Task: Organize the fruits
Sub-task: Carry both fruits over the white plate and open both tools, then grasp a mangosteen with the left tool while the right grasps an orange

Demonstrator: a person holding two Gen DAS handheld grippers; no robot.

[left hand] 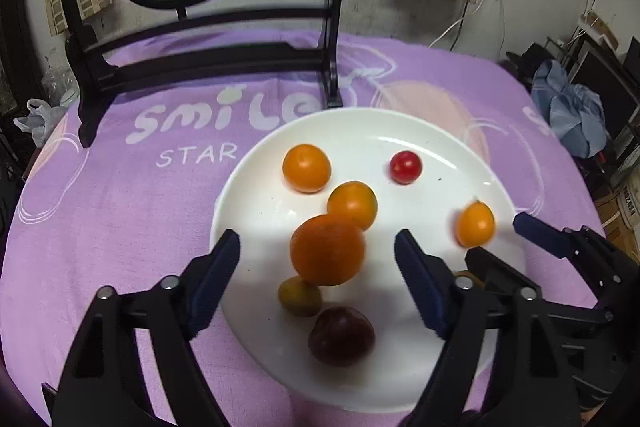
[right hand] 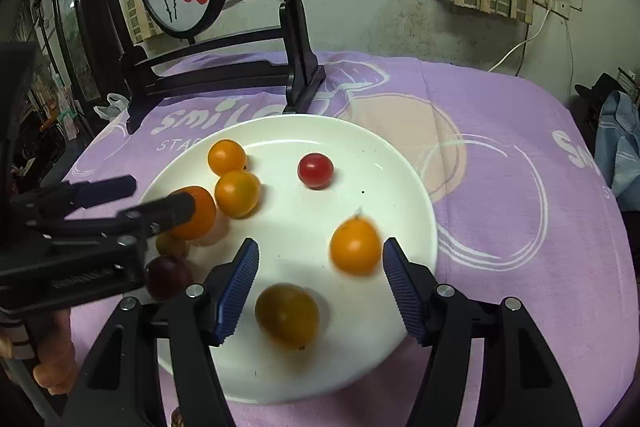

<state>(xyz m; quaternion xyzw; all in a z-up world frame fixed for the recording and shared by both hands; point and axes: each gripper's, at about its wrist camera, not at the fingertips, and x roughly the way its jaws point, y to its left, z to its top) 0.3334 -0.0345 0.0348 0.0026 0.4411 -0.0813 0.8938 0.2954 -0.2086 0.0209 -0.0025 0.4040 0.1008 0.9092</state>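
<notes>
Left gripper (left hand: 318,245), right gripper (right hand: 320,253) both spread (nothing pinched) over round white plate (right hand: 400,187); blurred orange tomato (right hand: 355,247) between right fingers.

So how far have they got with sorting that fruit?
Seven small fruits already sit on the round white plate, including a red cherry tomato. Both the left gripper and the right gripper are open, holding nothing. An orange tomato looks blurred between the right fingers. What remains is unclear.
</notes>
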